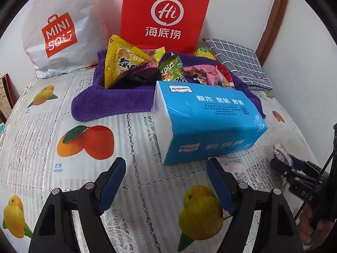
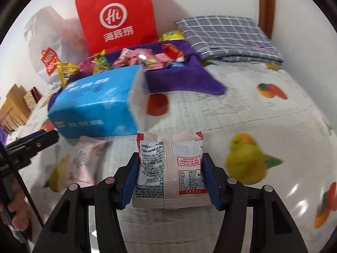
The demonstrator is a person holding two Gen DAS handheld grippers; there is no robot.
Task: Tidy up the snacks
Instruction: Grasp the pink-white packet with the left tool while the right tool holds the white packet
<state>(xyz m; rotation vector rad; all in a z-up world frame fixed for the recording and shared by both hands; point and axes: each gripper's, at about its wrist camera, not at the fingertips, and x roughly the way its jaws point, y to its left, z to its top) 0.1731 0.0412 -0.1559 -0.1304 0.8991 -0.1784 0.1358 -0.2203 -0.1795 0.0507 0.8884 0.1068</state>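
Note:
My right gripper [image 2: 169,164] is shut on a small white snack packet [image 2: 168,168] with printed text, held just above the fruit-print tablecloth. A second pale pink packet [image 2: 84,160] lies on the cloth to its left. In the left wrist view the right gripper [image 1: 288,160] shows at the far right with the packet [image 1: 281,150] in it. My left gripper [image 1: 166,177] stands open over the cloth, nothing between its fingers. At the back, a purple towel [image 1: 109,99] holds a pile of snacks, among them a yellow triangular bag [image 1: 124,63] and a green packet [image 1: 171,69].
A blue tissue pack [image 1: 208,122] lies in front of the towel. A red paper bag [image 1: 166,12] and a white shopping bag [image 1: 59,29] lean on the wall behind. A grey checked cloth [image 1: 240,61] is folded at the back right. A hand [image 2: 19,213] holds the left tool.

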